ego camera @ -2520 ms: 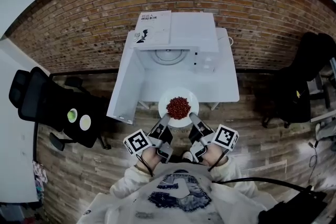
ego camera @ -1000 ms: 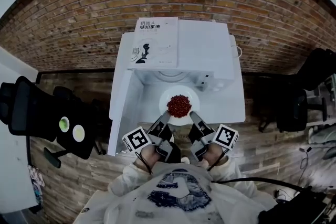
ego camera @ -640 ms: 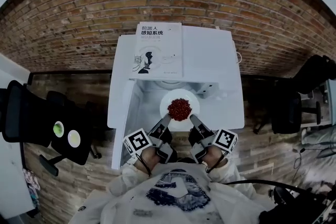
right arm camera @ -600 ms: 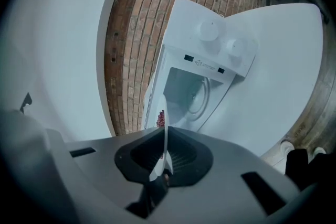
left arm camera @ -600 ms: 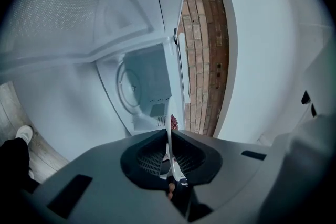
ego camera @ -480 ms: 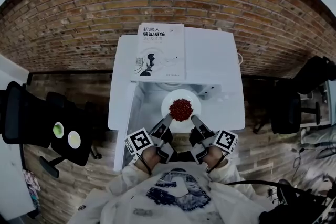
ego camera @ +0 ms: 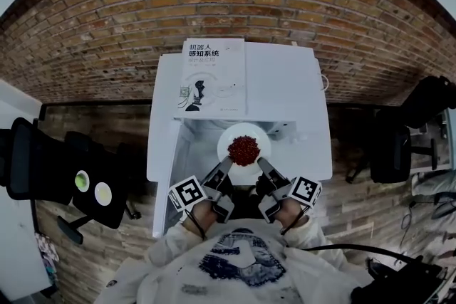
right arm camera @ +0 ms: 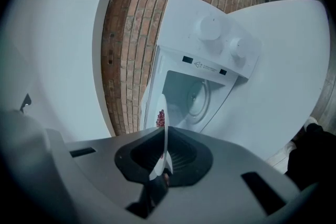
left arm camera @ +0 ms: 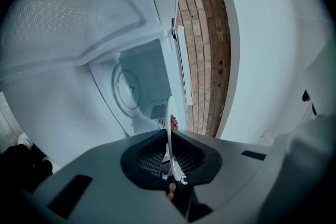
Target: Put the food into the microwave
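A white plate heaped with red food hangs level at the mouth of the white microwave. My left gripper is shut on the plate's near left rim and my right gripper on its near right rim. In the left gripper view the rim runs edge-on between the pads of that gripper, with the food and the turntable beyond. In the right gripper view the rim sits likewise in that gripper, facing the open cavity.
The microwave door stands open to the left. A book lies on top of the microwave. Two knobs are on its control panel. A black office chair is at the left and a brick wall rises behind.
Both grippers have carried the plate a little forward and down, from in front of the microwave to the mouth of its cavity. The grips look unchanged.
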`<state>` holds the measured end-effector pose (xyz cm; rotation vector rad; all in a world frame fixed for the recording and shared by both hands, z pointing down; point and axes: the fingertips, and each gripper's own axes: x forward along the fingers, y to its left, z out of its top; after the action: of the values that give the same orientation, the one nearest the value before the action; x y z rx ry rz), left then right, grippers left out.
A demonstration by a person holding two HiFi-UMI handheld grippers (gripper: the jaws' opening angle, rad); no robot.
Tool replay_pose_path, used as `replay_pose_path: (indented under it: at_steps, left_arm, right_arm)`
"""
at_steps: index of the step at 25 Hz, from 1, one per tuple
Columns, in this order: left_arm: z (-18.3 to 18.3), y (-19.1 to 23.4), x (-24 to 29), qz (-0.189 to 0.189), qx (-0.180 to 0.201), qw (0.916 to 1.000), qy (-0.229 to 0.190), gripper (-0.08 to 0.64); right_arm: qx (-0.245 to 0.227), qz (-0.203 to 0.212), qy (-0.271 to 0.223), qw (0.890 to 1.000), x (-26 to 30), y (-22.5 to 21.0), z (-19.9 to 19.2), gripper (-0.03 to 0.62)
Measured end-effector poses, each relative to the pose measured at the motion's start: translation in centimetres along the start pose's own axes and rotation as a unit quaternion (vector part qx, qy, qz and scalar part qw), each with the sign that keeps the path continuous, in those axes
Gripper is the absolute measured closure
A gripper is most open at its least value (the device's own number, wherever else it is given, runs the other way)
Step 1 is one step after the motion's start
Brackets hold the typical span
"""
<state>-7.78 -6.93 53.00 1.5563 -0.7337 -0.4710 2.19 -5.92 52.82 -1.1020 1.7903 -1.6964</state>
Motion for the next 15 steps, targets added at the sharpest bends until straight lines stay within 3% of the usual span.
replay_pose_path:
  at_steps: [3, 7, 11, 15]
  left_arm:
    - [-0.3, -0.6, 0.9, -0.016, -0.018, 0.9996, -0.015, 0.523]
    - [-0.6, 0.7, 1.0, 0.021, 0.003, 0.9994, -0.028, 0.523]
    - [-1.2, -1.1, 2.1, -0.020, -0.030, 0.9980, -0.052, 0.523]
    - [-1.3, 0.3, 1.9, 0.022, -0.001, 0.9983, -0.054, 0.523]
  right_arm:
    - [-0.003, -0.003, 0.015, 1.000, 0.1, -0.7, 0.7, 0.571]
    - [-0.003, 0.003, 0.033, 0.999, 0.2, -1.1, 1.5, 0.571]
    - [0.007, 0.007, 0.047, 0.999, 0.1, -1.5, 2.0, 0.571]
    - [0.003, 0.004, 0.057, 0.998, 0.1, -2.1, 2.4, 0.571]
